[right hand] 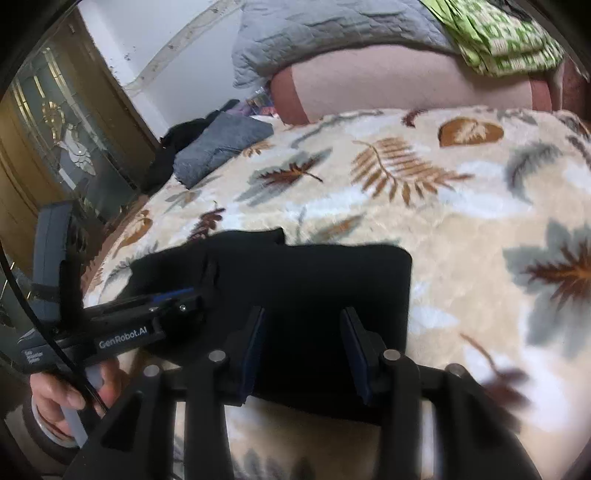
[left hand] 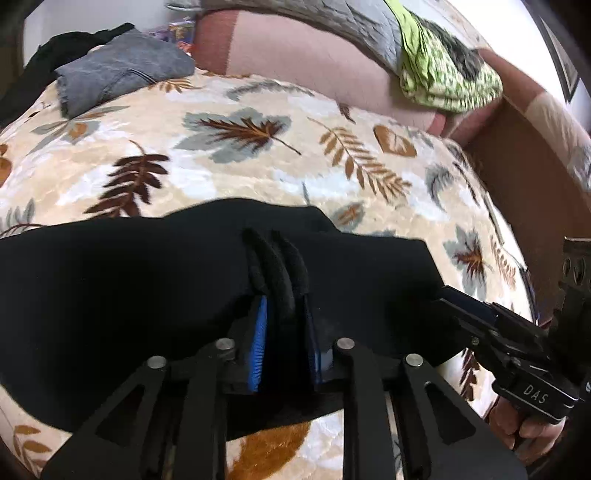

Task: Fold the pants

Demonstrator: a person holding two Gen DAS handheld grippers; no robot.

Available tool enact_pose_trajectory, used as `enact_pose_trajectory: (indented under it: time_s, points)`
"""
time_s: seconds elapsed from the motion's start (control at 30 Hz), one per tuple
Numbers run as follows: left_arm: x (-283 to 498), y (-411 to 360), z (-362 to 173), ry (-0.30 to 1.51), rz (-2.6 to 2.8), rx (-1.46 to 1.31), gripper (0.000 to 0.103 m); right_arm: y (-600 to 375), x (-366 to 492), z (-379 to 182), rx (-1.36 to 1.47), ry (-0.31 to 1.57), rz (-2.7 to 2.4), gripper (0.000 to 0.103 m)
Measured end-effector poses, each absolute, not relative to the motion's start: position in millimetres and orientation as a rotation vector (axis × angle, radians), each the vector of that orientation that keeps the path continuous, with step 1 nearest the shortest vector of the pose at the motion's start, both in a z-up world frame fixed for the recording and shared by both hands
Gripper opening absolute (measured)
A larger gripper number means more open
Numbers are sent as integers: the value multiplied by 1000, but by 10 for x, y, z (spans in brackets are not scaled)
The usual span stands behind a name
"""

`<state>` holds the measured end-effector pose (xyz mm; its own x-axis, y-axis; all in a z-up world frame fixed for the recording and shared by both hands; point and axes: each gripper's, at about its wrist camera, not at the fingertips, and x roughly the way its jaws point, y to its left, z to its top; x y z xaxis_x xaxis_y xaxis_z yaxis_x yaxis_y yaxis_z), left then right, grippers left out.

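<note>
Black pants [left hand: 129, 295] lie folded on a leaf-patterned blanket [left hand: 258, 166]. My left gripper [left hand: 282, 295] is shut on the pants, with a ridge of black fabric bunched up between its blue pads. In the right wrist view the pants [right hand: 332, 280] form a dark rectangle, and the left gripper [right hand: 192, 295] bites into their left side. My right gripper [right hand: 303, 317] holds the near right part. Its pads stand moderately apart, and black cloth fills the whole gap. From the left wrist view, the right gripper [left hand: 447, 295] reaches onto the pants' right corner.
A folded grey garment [left hand: 122, 77] and dark clothes sit at the blanket's far left. A pink cushion [left hand: 314, 62], a grey quilt [left hand: 332, 22] and a green patterned cloth [left hand: 443, 70] line the back. A glass-fronted cabinet [right hand: 55, 129] stands left of the bed.
</note>
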<state>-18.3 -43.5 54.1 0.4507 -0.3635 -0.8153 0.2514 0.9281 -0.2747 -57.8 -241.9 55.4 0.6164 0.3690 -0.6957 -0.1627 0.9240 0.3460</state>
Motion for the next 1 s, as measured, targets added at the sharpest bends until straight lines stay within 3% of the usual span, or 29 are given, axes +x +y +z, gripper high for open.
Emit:
enact_pose_trajectory:
  time_s: [0.13,0.23,0.37,0.53,0.7,0.87,1.0]
  points:
    - [-261,-226,640,1004,-316,-102,25,-2246,-537,563,240,859,339,44]
    - [-325,7,670,1004,-264,-134,45,-2047,-462,437,209,892,366,44]
    - [-412,340,699,1003,-194,-181,57,-1777,-450,303,66,909,331,44]
    - [-530,720,722,1005,-120,-252,65,-1665,-408,550,93,871,398,45]
    - [-696,1039,721,979,-48,-342,72,-1368,-237,633,117,853,485,55]
    - [-820,1297,611,971,7,-424,82,-995,-17,639,74,865,546,56]
    - [-866,1439,472,982,57,-471,82,-712,157,635,57,895,630,68]
